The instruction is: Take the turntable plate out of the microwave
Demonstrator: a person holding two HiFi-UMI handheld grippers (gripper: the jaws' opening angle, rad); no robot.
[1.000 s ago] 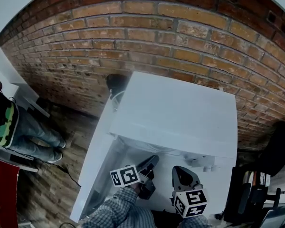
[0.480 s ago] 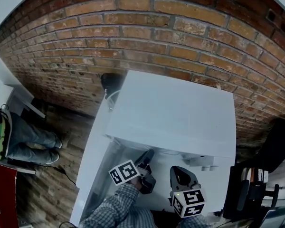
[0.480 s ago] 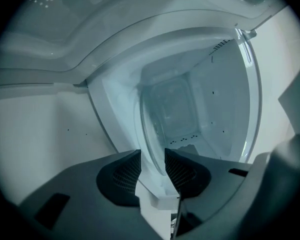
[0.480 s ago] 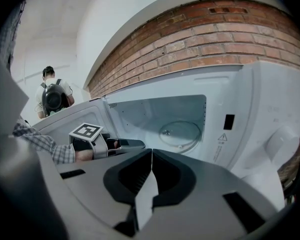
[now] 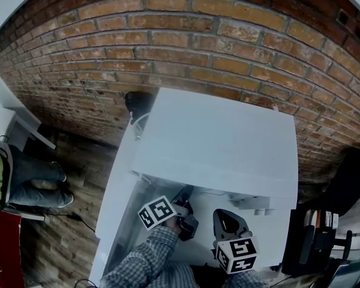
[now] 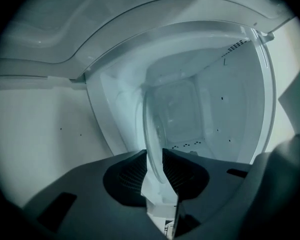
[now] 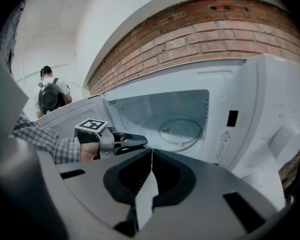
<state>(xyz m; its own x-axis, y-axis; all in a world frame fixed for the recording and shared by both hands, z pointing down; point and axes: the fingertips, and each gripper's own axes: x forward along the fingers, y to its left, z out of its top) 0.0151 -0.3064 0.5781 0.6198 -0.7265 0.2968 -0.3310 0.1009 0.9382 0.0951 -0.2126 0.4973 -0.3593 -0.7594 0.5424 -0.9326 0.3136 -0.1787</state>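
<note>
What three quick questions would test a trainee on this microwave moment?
1. True or false: the microwave has its door shut.
2. Where is the turntable plate? A) on top of the microwave B) inside the microwave, lying flat C) on the wooden floor
3. How do the tongs of the right gripper stand?
Key: 1 false, the door stands open. 2 B. 3 together, with nothing between them.
</note>
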